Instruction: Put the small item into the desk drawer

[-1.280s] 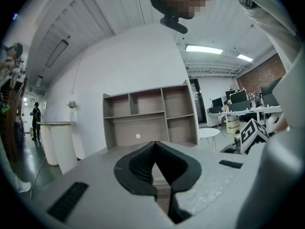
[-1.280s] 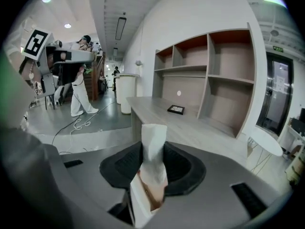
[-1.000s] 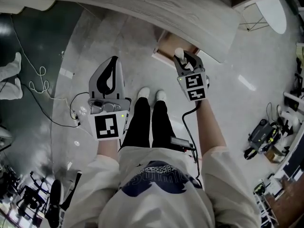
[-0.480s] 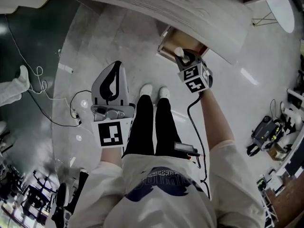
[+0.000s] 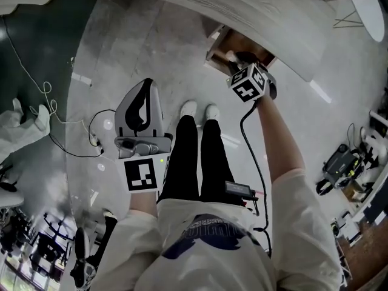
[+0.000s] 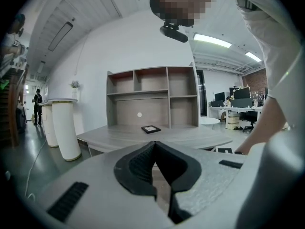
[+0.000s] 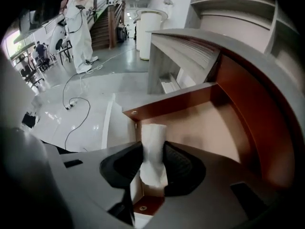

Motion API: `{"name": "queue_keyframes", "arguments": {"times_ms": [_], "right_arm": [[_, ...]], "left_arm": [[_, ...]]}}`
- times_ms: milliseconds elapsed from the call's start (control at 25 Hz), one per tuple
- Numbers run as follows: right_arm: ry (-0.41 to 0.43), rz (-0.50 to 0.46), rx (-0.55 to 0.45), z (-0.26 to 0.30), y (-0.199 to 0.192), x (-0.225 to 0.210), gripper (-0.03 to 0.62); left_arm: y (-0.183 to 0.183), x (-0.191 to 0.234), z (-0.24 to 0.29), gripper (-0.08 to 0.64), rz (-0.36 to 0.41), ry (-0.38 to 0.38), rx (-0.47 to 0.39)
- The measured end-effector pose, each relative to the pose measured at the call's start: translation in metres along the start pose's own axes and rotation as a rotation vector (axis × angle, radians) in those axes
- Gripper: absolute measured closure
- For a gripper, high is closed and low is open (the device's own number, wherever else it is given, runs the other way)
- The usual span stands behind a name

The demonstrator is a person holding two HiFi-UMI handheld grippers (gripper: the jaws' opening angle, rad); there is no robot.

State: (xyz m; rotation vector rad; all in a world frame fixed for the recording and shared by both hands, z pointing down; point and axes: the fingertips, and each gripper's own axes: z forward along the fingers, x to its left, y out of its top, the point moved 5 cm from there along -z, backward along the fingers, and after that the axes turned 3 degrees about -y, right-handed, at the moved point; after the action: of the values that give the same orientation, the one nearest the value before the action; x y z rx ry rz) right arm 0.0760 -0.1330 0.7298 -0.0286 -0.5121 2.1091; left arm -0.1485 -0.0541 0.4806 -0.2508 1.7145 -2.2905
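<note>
Small white item [image 7: 154, 138], kinda like a rolled-up bit of paper, is pinched in the right gripper [image 7: 153, 149], with both jaw pads pressing on its sides and its top end sticking out past them. That gripper points steeply down, right over the open drawer [image 7: 205, 128], so the item hangs above the drawer's pale bottom and isn't touching it. You can see the reddish-brown drawer walls around it.

From the head view, the right gripper [image 5: 235, 58] is reaching out under the edge of the grey wood desk [image 5: 242, 5], where the drawer [image 5: 225, 41] is pulled out.

The left gripper [image 6: 153, 148] has its jaws closed together with nothing in them. It's held off to the side over the floor [image 5: 121, 53], well apart from the drawer. Its view looks across the desk [image 6: 181, 138] at a shelf unit [image 6: 152, 97], with a small dark frame [image 6: 150, 129] lying flat on the desktop.
</note>
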Motion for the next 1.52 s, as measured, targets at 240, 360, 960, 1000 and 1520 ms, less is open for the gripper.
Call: {"name": "queue_keyframes", "arguments": {"times_ms": [240,360,960,1000,1520], "right_arm": [[0.023,-0.057,0.081,0.016,-0.005,0.002,0.465],[0.035,-0.078,0.106,0.023,-0.005,0.004,0.465],[0.065,-0.113,0.190,0.045,-0.005,0.007,0.465],[0.065,-0.118,0.196,0.045,-0.005,0.007,0.465],[0.110,-0.088,0.187,0.041,-0.004,0.006,0.458]], "left_arm": [[-0.008,0.005,0.001,0.552,-0.008,0.010,0.011],[-0.012,0.006,0.002,0.552,-0.010,0.013,0.013],[-0.030,0.008,0.005,0.552,-0.030,0.026,0.035],[-0.030,0.007,0.005,0.552,-0.031,0.026,0.035],[-0.030,0.011,-0.002,0.552,-0.034,0.033,0.038]]}}
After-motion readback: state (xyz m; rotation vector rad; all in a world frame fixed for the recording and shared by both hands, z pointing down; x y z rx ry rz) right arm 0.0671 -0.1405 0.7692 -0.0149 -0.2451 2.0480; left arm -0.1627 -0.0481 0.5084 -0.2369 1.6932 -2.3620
